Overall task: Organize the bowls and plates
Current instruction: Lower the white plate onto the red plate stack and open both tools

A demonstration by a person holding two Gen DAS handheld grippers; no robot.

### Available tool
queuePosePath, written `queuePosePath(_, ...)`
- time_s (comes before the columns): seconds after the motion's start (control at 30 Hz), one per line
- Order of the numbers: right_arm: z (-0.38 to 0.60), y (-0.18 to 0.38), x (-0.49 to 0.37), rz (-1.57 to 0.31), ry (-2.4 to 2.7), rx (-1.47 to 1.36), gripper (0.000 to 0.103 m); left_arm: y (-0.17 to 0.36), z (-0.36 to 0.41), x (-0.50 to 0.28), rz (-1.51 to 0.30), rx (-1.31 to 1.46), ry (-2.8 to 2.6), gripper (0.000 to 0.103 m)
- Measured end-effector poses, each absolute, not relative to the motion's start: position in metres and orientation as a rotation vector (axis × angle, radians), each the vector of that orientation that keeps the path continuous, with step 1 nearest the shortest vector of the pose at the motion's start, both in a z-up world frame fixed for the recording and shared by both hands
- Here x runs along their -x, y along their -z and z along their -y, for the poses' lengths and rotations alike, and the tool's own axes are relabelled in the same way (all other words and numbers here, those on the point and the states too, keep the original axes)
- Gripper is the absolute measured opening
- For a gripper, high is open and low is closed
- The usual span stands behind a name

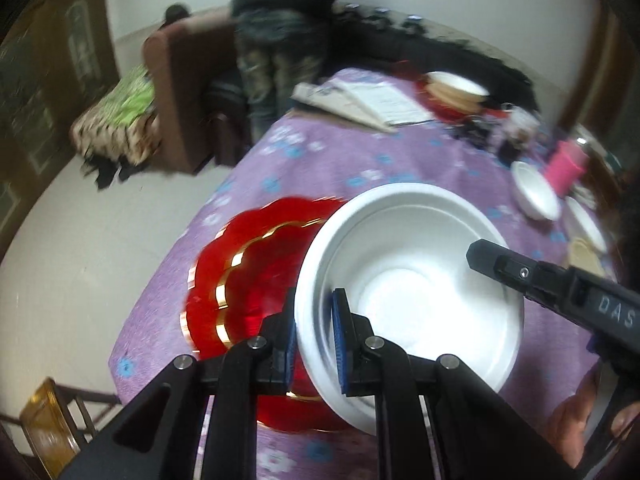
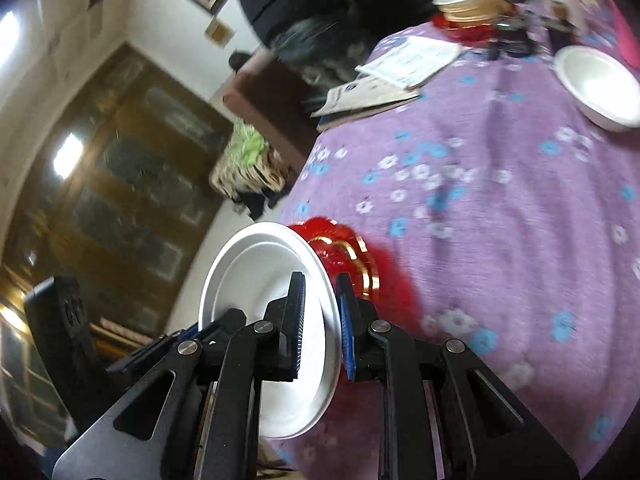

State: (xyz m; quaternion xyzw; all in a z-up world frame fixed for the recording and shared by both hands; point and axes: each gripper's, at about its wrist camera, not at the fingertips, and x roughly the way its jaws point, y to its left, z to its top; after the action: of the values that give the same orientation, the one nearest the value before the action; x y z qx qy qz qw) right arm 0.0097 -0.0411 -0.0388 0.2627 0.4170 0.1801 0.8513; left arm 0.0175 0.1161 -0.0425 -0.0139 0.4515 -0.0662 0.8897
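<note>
Both your tongs are pinching the same white bowl [image 1: 412, 280]: left gripper [image 1: 316, 340] on one rim edge, right gripper [image 2: 322, 324] opposite; it's hanging over the red plate [image 1: 248, 280]; looks light, flimsy foam probably, so stay on the rim and squeeze gently.

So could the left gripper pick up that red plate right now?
Probably not. The left gripper is shut on the rim of a white bowl, as is the right gripper. The red plate lies beside and partly under the bowl, so the bowl must go down first.
</note>
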Motion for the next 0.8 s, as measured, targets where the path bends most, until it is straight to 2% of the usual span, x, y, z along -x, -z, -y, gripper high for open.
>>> queuePosePath(0.13,0.007,0.054,-0.024,-0.905,-0.392,-0.47,0.028,0.063,-0.139,-0.029,-0.994,0.086,0.113,0.014)
queuePosePath(0.2,-0.006,0.06,-0.028,-0.905,-0.386,-0.42,0.028,0.07,-0.144,-0.033,-1.001,0.099,0.095,0.017)
queuePosePath(0.47,-0.025,0.07,-0.033,-0.885,-0.347,-0.268,0.031,0.072,-0.179,-0.033,-0.979,0.121,-0.011,0.018)
queuePosePath(0.63,0.005,0.052,-0.017,-0.739,-0.303,-0.285,0.032,0.061,-0.185,-0.024,-0.941,0.156,-0.013,0.019)
queuePosePath(0.73,0.023,0.049,-0.006,-0.682,-0.281,-0.304,0.051,0.055,-0.164,-0.022,-0.931,0.144,0.056,0.027)
queuePosePath(0.8,0.033,0.05,-0.001,-0.669,-0.269,-0.323,0.052,0.051,-0.146,-0.02,-0.927,0.112,0.097,0.031)
